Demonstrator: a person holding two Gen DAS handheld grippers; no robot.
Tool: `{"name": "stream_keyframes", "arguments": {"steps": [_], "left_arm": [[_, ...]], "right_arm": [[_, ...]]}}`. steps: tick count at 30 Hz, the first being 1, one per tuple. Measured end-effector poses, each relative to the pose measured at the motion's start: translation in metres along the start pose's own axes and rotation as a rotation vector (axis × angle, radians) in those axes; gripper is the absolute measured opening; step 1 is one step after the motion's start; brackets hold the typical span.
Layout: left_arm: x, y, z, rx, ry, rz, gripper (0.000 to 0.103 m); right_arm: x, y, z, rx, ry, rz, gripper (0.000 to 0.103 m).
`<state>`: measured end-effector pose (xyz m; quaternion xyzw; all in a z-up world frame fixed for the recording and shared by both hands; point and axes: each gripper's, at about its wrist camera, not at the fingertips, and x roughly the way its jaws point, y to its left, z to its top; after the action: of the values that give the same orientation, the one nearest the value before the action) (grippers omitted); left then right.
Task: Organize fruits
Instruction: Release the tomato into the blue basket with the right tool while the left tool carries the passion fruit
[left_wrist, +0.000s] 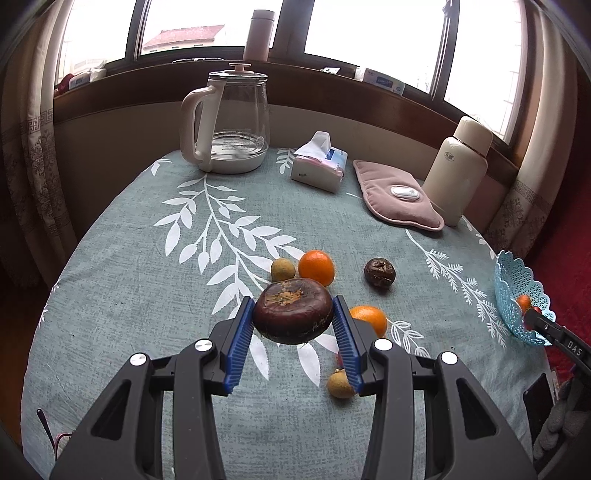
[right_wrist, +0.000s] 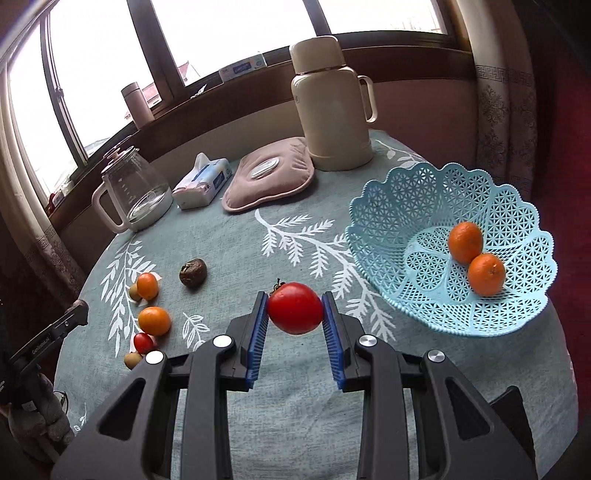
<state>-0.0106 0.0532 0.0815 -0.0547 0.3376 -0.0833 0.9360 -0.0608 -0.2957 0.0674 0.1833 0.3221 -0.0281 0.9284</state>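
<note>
My left gripper (left_wrist: 293, 319) is shut on a dark brown fruit (left_wrist: 291, 314), held just above the cloth. Beyond it lie two oranges (left_wrist: 317, 267) (left_wrist: 369, 318), a second dark fruit (left_wrist: 379, 272) and two small yellowish fruits (left_wrist: 283, 269) (left_wrist: 340, 384). My right gripper (right_wrist: 295, 314) is shut on a red tomato (right_wrist: 295, 307), left of the light-blue lattice basket (right_wrist: 388, 192). Two oranges (right_wrist: 465, 242) (right_wrist: 485, 273) rest in that basket. A small red tomato (right_wrist: 143, 342) lies among the loose fruit at the left.
A glass kettle (left_wrist: 229, 122), tissue pack (left_wrist: 319, 162), pink heating pad (left_wrist: 397, 195) and cream thermos (left_wrist: 458, 170) line the table's far side under the window. The basket (left_wrist: 517, 295) sits at the table's right edge. The leaf-patterned cloth (left_wrist: 147, 295) covers the table.
</note>
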Motion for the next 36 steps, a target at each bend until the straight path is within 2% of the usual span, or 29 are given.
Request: {"name": "stream_keyframes", "arguments": {"steps": [9,17,22,31,32,34,36], "left_arm": [[0.003,-0.010,-0.005,0.023,0.015,-0.007,0.043],[0.006,-0.019,-0.011,0.043,0.028,-0.011,0.043],[0.008,-0.022,-0.013,0.043,0.034,-0.010,0.043],[0.013,-0.042,-0.016,0.060,0.050,-0.035,0.043],[0.013,-0.047,-0.016,0.069,0.050,-0.039,0.043],[0.013,-0.058,-0.015,0.089,0.050,-0.053,0.043],[0.011,-0.071,-0.013,0.111,0.045,-0.067,0.043]], "right_arm": [[-0.019,-0.062,0.007,0.116,-0.062,-0.113,0.030],[-0.011,-0.087,0.003,0.165,-0.036,-0.144,0.031],[-0.014,-0.096,0.005,0.201,-0.046,-0.135,0.044],[-0.030,-0.103,0.012,0.201,-0.095,-0.132,0.045],[-0.032,-0.104,0.013,0.205,-0.102,-0.130,0.046],[-0.038,-0.107,0.015,0.218,-0.120,-0.127,0.057],[-0.044,-0.109,0.019,0.222,-0.140,-0.114,0.057]]}}
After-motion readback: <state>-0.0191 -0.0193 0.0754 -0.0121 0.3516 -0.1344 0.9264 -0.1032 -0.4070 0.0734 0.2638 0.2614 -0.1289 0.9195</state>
